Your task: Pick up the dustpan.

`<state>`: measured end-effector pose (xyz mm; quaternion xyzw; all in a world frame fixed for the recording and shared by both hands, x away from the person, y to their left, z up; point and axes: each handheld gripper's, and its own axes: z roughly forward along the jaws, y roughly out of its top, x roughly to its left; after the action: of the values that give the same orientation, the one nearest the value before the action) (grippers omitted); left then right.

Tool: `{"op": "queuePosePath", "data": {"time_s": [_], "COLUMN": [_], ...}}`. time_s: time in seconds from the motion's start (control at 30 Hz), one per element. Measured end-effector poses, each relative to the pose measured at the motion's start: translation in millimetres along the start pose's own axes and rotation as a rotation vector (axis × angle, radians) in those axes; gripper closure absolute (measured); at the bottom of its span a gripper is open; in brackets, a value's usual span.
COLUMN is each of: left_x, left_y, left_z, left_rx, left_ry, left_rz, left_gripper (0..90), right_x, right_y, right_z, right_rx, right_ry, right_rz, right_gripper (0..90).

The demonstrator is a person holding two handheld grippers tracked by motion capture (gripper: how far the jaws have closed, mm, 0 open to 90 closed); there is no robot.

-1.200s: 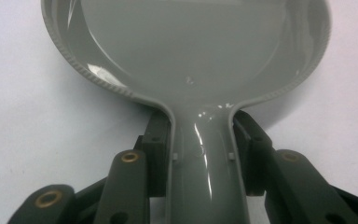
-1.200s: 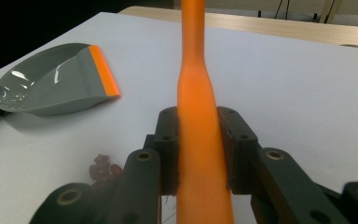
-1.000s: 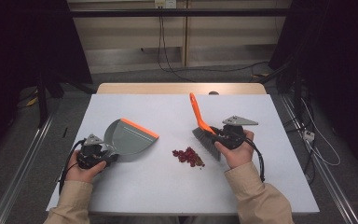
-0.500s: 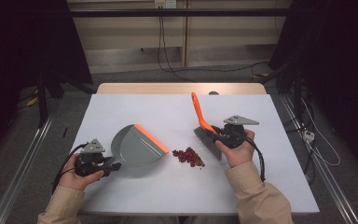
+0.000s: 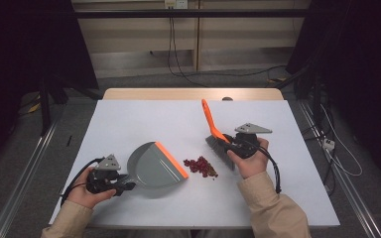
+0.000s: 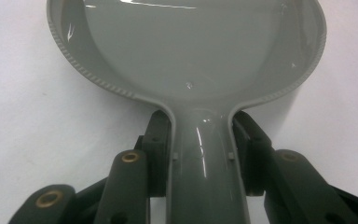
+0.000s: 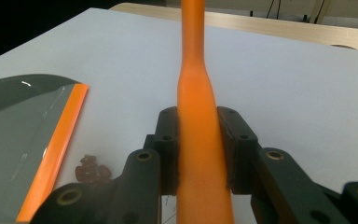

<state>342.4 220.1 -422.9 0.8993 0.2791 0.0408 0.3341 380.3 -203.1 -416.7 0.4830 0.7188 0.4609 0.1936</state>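
A grey dustpan (image 5: 154, 166) with an orange lip (image 5: 171, 159) lies on the white table (image 5: 144, 116), its lip facing a small pile of dark red bits (image 5: 201, 166). My left gripper (image 5: 124, 184) is shut on the dustpan's handle (image 6: 207, 172), one pad on each side. My right gripper (image 5: 224, 144) is shut on the orange handle (image 7: 198, 140) of a brush (image 5: 213, 134). The brush's dark bristle end (image 5: 219, 150) rests just right of the pile, and the handle slants up and away. In the right gripper view the dustpan (image 7: 23, 126) and the red bits (image 7: 91, 171) lie to the left.
A wooden strip (image 5: 193, 94) edges the table's far side. Cables (image 5: 176, 54) hang behind it. Dark stands (image 5: 44, 94) flank the table, and metal rails (image 5: 25, 168) run along the floor on both sides.
My left gripper has carried the dustpan rightward and nearer, so its orange lip now sits close to the left of the red pile. The brush and right hand have stayed put.
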Motion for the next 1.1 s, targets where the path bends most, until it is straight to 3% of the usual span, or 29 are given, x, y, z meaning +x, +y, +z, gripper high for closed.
{"op": "queuePosePath", "data": {"time_s": [0.8, 1.1], "left_x": [-11.2, -18.9], "left_y": [5.2, 8.3], "left_z": [6.5, 10.2], "left_rx": [0.032, 0.034], "left_ry": [-0.053, -0.082], "left_rz": [0.059, 0.084], "left_gripper": [62.9, 62.8], "right_x": [1.9, 11.7], "right_y": [-4.0, -11.4], "right_z": [3.4, 7.9], "right_rx": [0.014, 0.035], "right_ry": [-0.027, -0.048], "right_rz": [-0.032, -0.087], "right_gripper": [71.4, 71.3]}}
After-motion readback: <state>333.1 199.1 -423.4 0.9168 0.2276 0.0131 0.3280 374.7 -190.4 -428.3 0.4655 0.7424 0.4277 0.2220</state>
